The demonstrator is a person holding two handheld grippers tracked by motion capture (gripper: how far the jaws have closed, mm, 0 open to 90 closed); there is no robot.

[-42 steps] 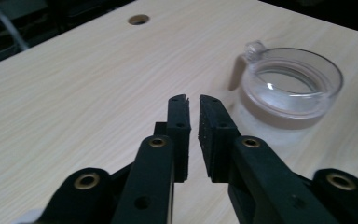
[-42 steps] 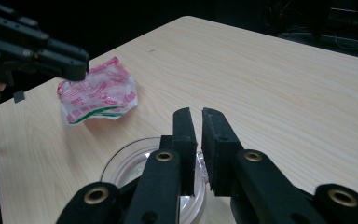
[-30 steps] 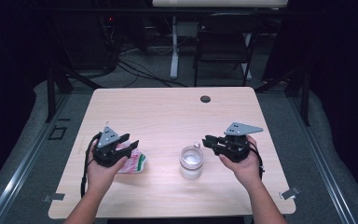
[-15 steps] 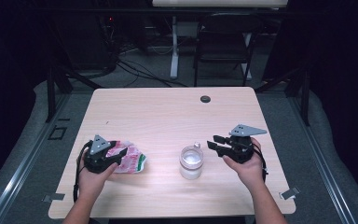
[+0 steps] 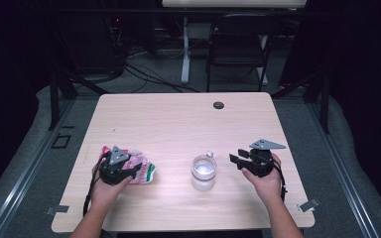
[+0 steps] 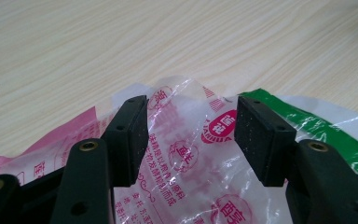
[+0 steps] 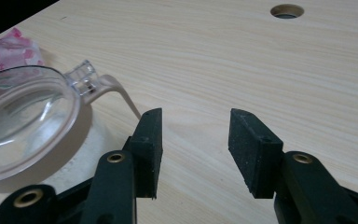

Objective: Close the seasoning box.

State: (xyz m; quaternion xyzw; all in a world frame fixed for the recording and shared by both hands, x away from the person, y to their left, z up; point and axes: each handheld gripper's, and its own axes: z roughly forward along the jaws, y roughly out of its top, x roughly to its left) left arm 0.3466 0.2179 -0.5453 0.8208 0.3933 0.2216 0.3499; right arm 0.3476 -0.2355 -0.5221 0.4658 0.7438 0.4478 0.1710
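While hidden from above, bag (image 6: 191, 154) lettering shows between left claw (image 6: 191, 140) pads.

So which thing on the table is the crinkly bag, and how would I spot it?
Start at the wooden table and go to its near left side, by the left gripper. The plastic bag lies flat there, between that gripper's open jaws. Unlike the clear jar beside it, it is crumpled, pink and green, with printed writing.

In the high view the left gripper (image 5: 124, 171) covers the near-left part of the plastic bag (image 5: 141, 171). In the right gripper view the picture's left edge cuts off the clear jar (image 7: 23, 126) beside that bag. The bag's print is too small to read.
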